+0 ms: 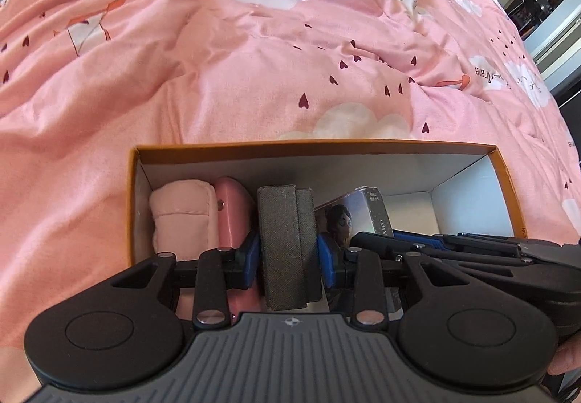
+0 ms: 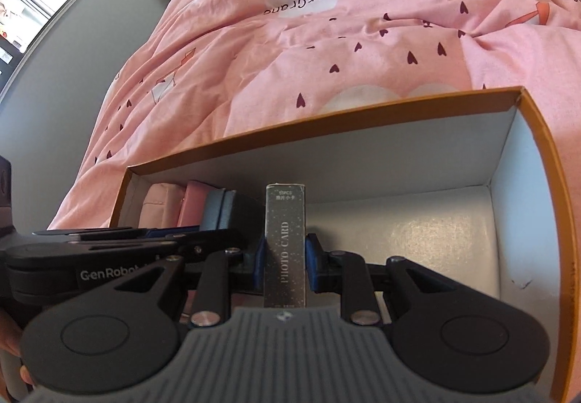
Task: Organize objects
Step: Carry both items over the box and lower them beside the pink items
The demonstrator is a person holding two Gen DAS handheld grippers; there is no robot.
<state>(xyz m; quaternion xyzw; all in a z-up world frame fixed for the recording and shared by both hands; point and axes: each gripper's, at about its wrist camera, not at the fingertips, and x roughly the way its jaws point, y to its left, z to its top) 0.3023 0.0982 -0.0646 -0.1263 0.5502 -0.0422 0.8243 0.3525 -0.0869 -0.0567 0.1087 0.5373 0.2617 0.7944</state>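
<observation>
— Down inside the orange cardboard box (image 1: 312, 146) on the pink duvet (image 1: 218, 76), that's where both my grippers are working. What do you make of the row?

— Packed from the left end: a pale pink pouch (image 1: 179, 214), then a glossy pink case (image 1: 232, 218), then the grey fabric case (image 1: 285, 243) you're holding. What's the grip like?

— My left gripper (image 1: 288, 259) is narrowed down, blue pads pressed on both flanks of that grey case, which stands upright in the row. My right gripper (image 2: 285, 259) is narrower yet, clamped on the slim photo card box (image 2: 285, 247), also on end, just beside the grey case.

— And the right half of the box?

— Bare floor, nothing to lean against. That's my worry. I reckon if I let go of the card box first, it tips toward the empty end, because it's tall and thin with no neighbour on that side.

— Anything else?

— The two grippers sit close; in the left view my right one's linkage reaches in just beside my right-hand pad. Spreading either pair could knock the other tool or shove the card box askew. The box also rests on soft bedding, so pressing down hard may tilt it and slump the row.

— So?

— Probably ease the grey case free first, gently.
</observation>
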